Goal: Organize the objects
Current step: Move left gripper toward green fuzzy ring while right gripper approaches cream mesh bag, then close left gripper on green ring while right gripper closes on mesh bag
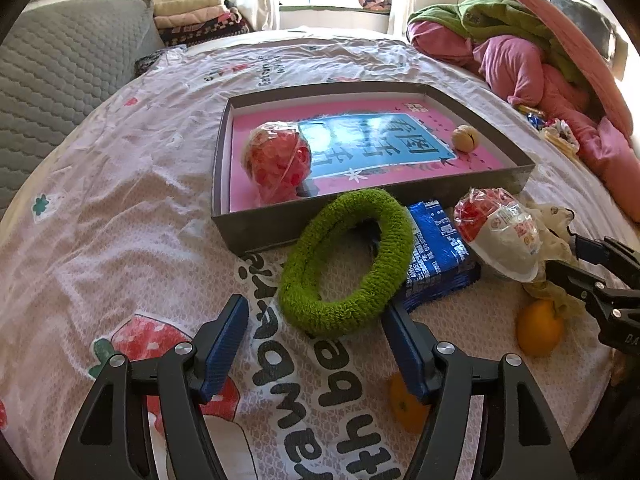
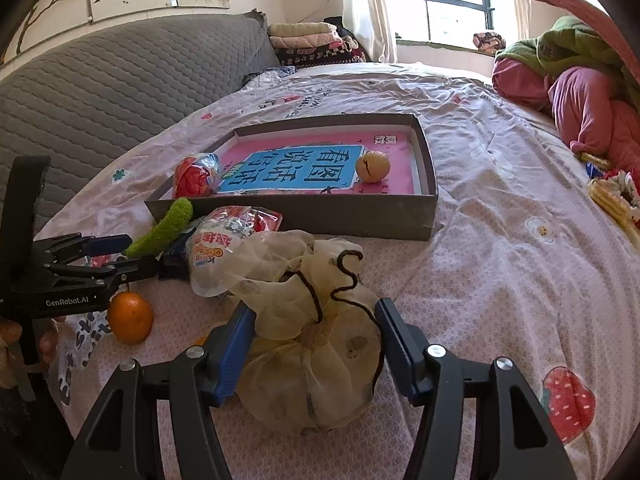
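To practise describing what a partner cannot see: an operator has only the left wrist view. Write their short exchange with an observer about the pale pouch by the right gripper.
Operator: The right gripper is cut off at my frame's edge. Where is the pale pouch relative to its fingers?
Observer: The pouch sits between the two blue pads, resting on the bedspread, jaws spread on either side.
Operator: Is the pouch tied?
Observer: Yes, a dark cord cinches its neck, with loose ends curling over the top.
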The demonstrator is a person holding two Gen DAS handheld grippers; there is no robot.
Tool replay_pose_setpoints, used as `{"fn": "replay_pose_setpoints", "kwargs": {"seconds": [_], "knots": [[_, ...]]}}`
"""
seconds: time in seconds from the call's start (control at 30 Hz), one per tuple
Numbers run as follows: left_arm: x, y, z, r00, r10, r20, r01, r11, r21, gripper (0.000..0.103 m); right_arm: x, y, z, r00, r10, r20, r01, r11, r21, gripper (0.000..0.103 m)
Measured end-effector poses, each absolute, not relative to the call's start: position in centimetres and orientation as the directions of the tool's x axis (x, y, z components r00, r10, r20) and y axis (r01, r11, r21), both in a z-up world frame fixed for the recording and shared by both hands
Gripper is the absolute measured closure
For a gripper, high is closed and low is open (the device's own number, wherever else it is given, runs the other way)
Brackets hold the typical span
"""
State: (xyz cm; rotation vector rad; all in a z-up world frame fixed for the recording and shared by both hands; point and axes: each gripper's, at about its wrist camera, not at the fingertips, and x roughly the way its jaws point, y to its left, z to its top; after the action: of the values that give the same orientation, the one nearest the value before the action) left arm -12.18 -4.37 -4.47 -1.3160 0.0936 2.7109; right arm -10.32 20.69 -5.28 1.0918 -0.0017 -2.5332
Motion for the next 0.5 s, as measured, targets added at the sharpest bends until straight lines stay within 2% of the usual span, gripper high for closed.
{"fn": "replay_pose_setpoints", "kwargs": {"seconds": [0.17,0.33,0.4,0.5], "knots": [[-12.20,-4.16,-4.30,-0.625,0.092,-0.775,-0.156,-0.988,0.009,0.033,-10.36,20.83,-5.38,-0.624,-0.365,-0.691,0.351,-0.921,0.169,0.045],[-12.30,-4.26,-4.20,-0.619,0.130,-0.775,-0.177,-0.984,-0.023,0.041,-10.04,20.65,-5.14,-0.626,-0.394,-0.673,0.386,-0.906,0.172,0.062],[-12.34,-4.32,-4.29,-0.611,0.153,-0.777,-0.185,-0.982,-0.048,0.047,-9.95,20.40,-5.13,-0.623,-0.398,-0.673,0.399,-0.902,0.164,0.065],[-12.35,-4.21,-4.32,-0.606,0.166,-0.778,-0.192,-0.980,-0.059,0.050,-9.86,20.19,-5.20,-0.619,-0.405,-0.673,0.413,-0.896,0.160,0.068]]}}
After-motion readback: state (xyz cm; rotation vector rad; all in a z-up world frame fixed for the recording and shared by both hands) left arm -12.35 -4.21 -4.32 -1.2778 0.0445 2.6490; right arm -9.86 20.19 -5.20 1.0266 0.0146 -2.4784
